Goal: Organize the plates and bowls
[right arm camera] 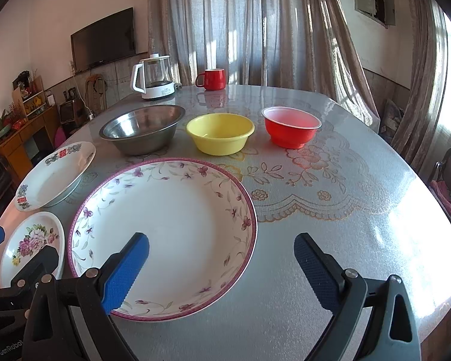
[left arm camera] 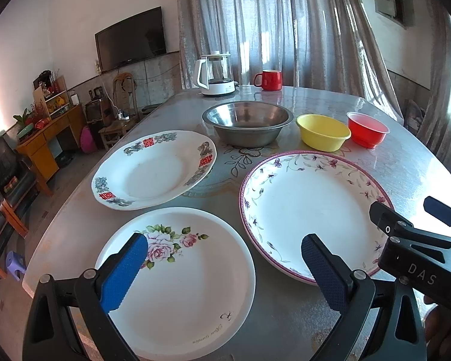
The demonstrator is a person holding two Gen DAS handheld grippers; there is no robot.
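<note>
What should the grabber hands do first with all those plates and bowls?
Probably lower the left gripper onto the near rim of the rose plate and pinch it. Both grippers are open and empty, and that smallest plate lies right under the left jaws. It could then go onto the purple-rimmed plate beside it, the biggest one, to begin a stack.

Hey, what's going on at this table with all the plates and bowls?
A person holds a claw in each hand over the table, and both are open and empty. The left claw hovers above the rose plate; the right claw hangs over the near edge of the purple-rimmed plate. The steel bowl, yellow bowl and red bowl sit in a row, unstacked.
</note>
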